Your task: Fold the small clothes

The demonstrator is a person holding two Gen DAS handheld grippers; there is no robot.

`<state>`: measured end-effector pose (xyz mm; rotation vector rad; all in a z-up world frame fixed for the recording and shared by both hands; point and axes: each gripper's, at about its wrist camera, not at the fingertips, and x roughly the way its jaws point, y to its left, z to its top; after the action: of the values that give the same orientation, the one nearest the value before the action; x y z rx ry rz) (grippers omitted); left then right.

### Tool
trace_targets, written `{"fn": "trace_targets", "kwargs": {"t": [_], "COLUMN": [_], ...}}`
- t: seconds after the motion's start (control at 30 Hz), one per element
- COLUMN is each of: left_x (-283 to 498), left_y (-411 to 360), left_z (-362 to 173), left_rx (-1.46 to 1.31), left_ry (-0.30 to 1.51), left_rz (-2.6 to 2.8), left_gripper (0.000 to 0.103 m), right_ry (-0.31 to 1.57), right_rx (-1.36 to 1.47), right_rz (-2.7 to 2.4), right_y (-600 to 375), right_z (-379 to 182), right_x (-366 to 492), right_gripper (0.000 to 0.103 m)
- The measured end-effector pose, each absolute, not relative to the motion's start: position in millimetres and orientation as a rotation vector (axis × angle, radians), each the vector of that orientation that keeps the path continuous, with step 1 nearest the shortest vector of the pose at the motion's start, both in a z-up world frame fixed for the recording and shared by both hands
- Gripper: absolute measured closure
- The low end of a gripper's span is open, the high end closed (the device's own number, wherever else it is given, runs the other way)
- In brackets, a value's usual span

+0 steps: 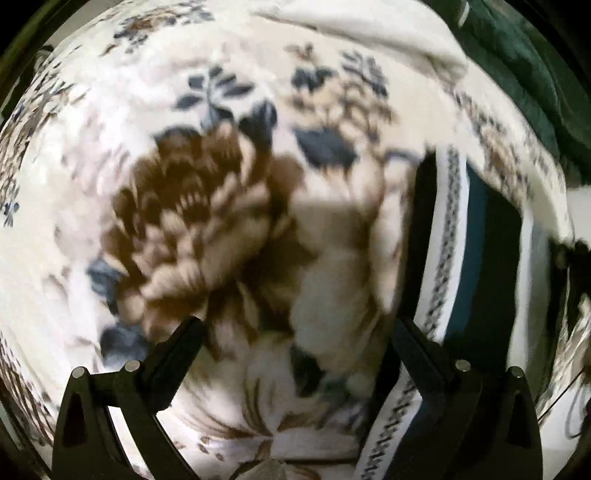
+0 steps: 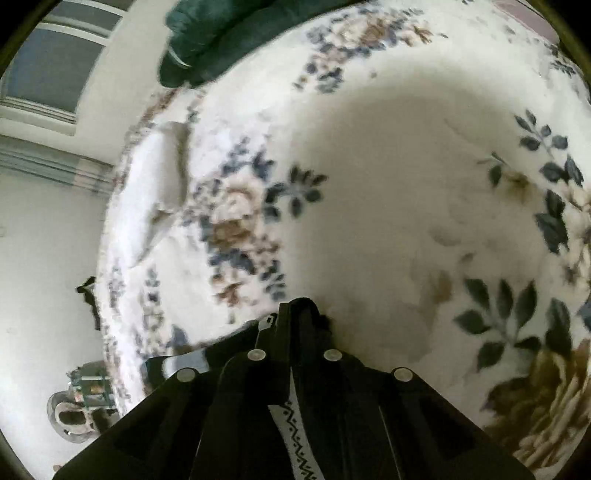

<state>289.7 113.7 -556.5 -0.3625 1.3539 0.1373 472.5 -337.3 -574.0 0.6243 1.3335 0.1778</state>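
A small garment (image 1: 476,236), dark with a white patterned band and a teal stripe, lies at the right of the left wrist view on a floral blanket (image 1: 207,206). My left gripper (image 1: 295,332) is open and empty above the blanket, the garment's edge by its right finger (image 1: 417,347). My right gripper (image 2: 299,314) is shut on the garment; its white patterned band (image 2: 295,435) runs between the fingers and dark cloth (image 2: 177,365) trails to the left.
A dark green pillow or cloth (image 2: 221,33) lies at the blanket's far edge, also in the left wrist view (image 1: 524,74). A plain white cloth (image 1: 369,33) lies at the top. The floor with slippers (image 2: 77,417) is left of the bed edge.
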Motion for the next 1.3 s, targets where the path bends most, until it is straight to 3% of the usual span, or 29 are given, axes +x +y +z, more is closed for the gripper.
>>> {"fn": "trace_targets", "kwargs": {"t": [0.07,0.13,0.17,0.2,0.3,0.47,0.5,0.57,0.67,0.73,0.77,0.8,0.83,0.87,1.07,1.13,1.17,1.2,1.23,1.27,1.3], "left_x": [298.6,302.9,302.8,300.5,295.9,287.8,288.4,290.2,292.9,297.3,300.5,303.3,305.0,306.9,321.6,326.0,328.6,331.1,332.5,335.4,337.2], "left_y": [119.1,118.7,118.7,114.6,102.1,80.3,77.0,69.8,63.3,60.7,58.8,57.4,57.5,57.6,55.4,52.7,50.2,46.4,43.9,37.6,34.9], "left_z": [-551.2,-546.2,-546.8,-545.2,-548.0,-568.8,-570.9,-574.0,-574.1,-575.5,-577.3,-579.3,-581.8,-584.2,-596.8,-596.1,-594.7,-591.1,-589.1,-585.4,-582.9], "left_rx": [-0.414,-0.452,-0.465,-0.478,-0.513,-0.573,-0.582,-0.581,-0.561,-0.565,-0.566,-0.568,-0.573,-0.587,-0.656,-0.663,-0.674,-0.680,-0.676,-0.645,-0.621], "left_ry": [1.333,1.327,1.325,1.323,1.333,1.378,1.383,1.391,1.395,1.390,1.387,1.382,1.380,1.378,1.339,1.325,1.312,1.291,1.289,1.298,1.304], "left_rz": [0.129,0.112,0.099,0.083,0.031,-0.032,-0.042,-0.057,-0.087,-0.116,-0.134,-0.151,-0.168,-0.186,-0.289,-0.316,-0.347,-0.376,-0.389,-0.404,-0.403], "left_gripper": [0.000,0.000,0.000,0.000,0.000,0.000,0.000,0.000,0.000,0.000,0.000,0.000,0.000,0.000,0.000,0.000,0.000,0.009,0.019,0.049,0.064], "right_ry": [1.444,1.503,1.501,1.492,1.533,1.700,1.699,1.665,1.596,1.554,1.537,1.509,1.469,1.463,1.583,1.622,1.634,1.639,1.650,1.643,1.630], "right_rx": [0.623,0.673,0.706,0.748,0.867,1.023,1.063,1.047,0.978,0.965,0.956,0.950,0.965,0.996,1.020,0.977,0.973,0.979,0.973,0.963,0.950], "right_rz": [0.168,0.155,0.154,0.157,0.171,0.190,0.180,0.113,0.132,0.231,0.247,0.261,0.292,0.348,0.718,0.798,0.811,0.812,0.800,0.787,0.775], "right_y": [-339.0,-349.9,-358.8,-368.0,-385.1,-375.4,-373.6,-372.7,-376.1,-379.8,-383.5,-387.3,-391.2,-390.9,-328.0,-302.0,-292.0,-285.9,-279.5,-275.9,-274.8], "right_z": [-596.4,-603.5,-601.1,-596.9,-598.5,-633.8,-638.6,-639.9,-631.4,-626.5,-625.8,-625.9,-628.3,-637.4,-680.9,-680.5,-681.0,-681.6,-682.7,-680.1,-675.4], "right_x": [472.9,463.1,451.8,436.7,388.1,309.5,300.4,285.9,289.3,302.3,307.4,313.3,320.6,329.3,371.1,375.3,375.5,375.0,374.9,373.6,372.0], "right_gripper": [0.099,0.082,0.066,0.058,0.046,0.046,0.056,0.098,0.097,0.091,0.067,0.034,0.024,0.020,0.019,0.021,0.027,0.046,0.057,0.062,0.066]}}
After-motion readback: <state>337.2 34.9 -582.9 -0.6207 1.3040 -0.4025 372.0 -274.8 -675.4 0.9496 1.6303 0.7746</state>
